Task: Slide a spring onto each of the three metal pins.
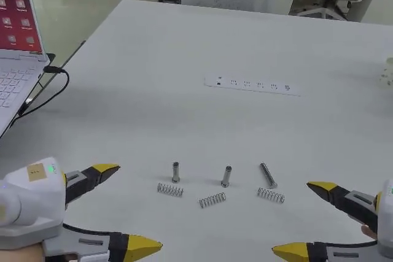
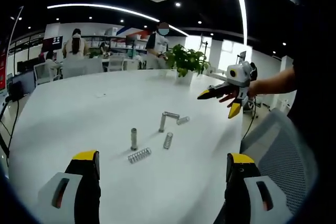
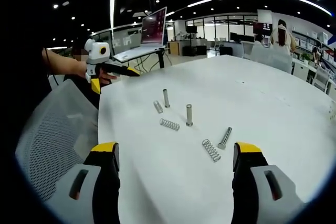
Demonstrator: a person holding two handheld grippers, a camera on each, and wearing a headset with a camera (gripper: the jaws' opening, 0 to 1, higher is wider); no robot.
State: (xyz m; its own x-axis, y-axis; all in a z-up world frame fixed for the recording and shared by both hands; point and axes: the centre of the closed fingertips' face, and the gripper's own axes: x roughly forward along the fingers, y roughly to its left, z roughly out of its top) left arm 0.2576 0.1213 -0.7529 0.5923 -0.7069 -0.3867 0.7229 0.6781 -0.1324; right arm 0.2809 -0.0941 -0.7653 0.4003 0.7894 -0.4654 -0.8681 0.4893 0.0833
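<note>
Flanking the work on the white tabletop (image 1: pixel 184 47), the left tool (image 1: pixel 139 206) and right tool (image 1: pixel 291 216) both have jaws spread wide and hold nothing. Head view: three metal pins sit in a row, each with a loose spring just in front of it. The left pin (image 1: pixel 175 172) and middle pin (image 1: pixel 226 176) stand upright, while the right pin (image 1: pixel 268 175) lies tipped over. The left spring (image 1: pixel 170 189), middle spring (image 1: pixel 212 200) and right spring (image 1: pixel 271 196) are all off the pins. Left gripper view: left spring (image 2: pixel 139 155) is nearest, just beside its pin (image 2: pixel 134 138). Right gripper view: right spring (image 3: pixel 211 149) lies by the fallen pin (image 3: pixel 225 137); whether they touch, cannot tell. Likely first step is picking up a spring. Pinch it lightly across the coils near one end, keeping the bore open. Steady the pin with the other tool, and stand or hold the fallen pin first.
</note>
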